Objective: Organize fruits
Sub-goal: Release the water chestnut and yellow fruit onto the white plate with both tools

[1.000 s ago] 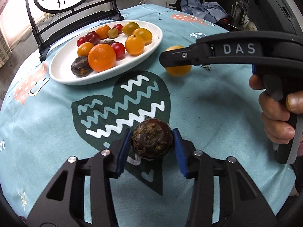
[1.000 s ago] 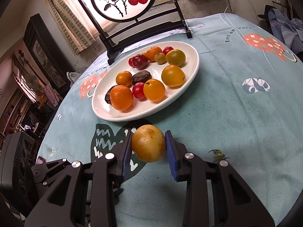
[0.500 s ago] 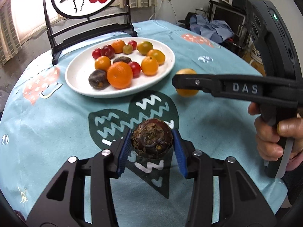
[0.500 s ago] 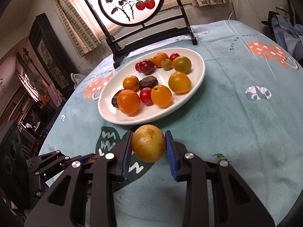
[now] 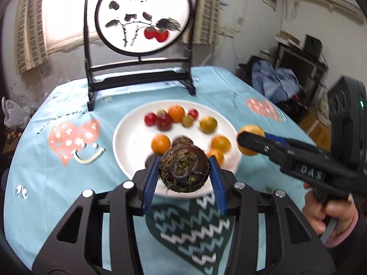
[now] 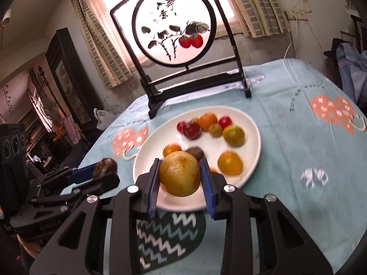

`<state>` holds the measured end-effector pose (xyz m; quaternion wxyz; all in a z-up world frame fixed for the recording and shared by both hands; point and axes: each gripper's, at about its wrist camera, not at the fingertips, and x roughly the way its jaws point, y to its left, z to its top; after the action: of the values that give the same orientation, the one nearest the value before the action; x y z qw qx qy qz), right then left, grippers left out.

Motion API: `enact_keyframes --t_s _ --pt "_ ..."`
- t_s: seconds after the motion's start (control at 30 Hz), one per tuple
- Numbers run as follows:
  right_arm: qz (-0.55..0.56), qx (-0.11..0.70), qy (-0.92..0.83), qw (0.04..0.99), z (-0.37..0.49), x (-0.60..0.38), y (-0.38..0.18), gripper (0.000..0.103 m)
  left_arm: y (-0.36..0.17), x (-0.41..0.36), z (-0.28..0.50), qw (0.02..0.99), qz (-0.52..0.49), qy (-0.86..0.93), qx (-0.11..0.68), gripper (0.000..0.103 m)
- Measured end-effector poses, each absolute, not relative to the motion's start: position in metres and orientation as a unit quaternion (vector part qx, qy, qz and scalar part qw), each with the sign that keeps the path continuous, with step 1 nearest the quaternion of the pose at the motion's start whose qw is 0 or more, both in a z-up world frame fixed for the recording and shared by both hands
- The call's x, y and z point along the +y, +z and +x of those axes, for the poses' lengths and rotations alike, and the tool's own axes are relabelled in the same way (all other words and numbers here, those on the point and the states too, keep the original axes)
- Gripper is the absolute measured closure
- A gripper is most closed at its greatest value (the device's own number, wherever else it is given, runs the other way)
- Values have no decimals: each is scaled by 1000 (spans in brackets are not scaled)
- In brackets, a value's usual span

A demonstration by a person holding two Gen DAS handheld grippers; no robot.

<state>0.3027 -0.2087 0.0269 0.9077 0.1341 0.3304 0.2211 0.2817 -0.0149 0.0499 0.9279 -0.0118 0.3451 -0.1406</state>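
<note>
My left gripper (image 5: 184, 175) is shut on a dark brown hairy corm (image 5: 184, 169), held in the air over the near rim of the white oval plate (image 5: 128, 146). My right gripper (image 6: 180, 175) is shut on a yellow-brown round fruit (image 6: 179, 173), held above the plate's near edge (image 6: 254, 137). The plate holds several oranges, red tomatoes and a dark fruit. The right gripper and its fruit (image 5: 250, 137) show at the right of the left wrist view; the left gripper with the corm (image 6: 105, 166) shows at the left of the right wrist view.
A black-framed round painted screen (image 5: 143, 16) stands on the table behind the plate. The blue tablecloth (image 5: 45, 183) has pink hearts and a dark green heart (image 5: 192, 229) below the grippers. Furniture and clutter surround the table.
Both grippers have risen off the cloth and moved forward toward the plate, each carrying its fruit. The cameras tilted up, so the screen and window are in view.
</note>
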Motion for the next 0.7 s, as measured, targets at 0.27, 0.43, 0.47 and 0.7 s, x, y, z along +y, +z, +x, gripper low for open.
enact_keyframes --t_s 0.27,0.43,0.47,0.7 --pt "122 358 192 906 369 -198 10 68 32 -7 363 924 -35 -69 374 59" --pt "102 381 190 899 395 -189 -10 69 4 1 398 914 -34 -37 402 59" --pt "99 385 190 898 398 -187 -14 69 -1 3 402 912 -38 -36 407 59" --pt "89 399 194 892 412 -179 -29 69 -18 8 417 907 -38 -30 419 59"
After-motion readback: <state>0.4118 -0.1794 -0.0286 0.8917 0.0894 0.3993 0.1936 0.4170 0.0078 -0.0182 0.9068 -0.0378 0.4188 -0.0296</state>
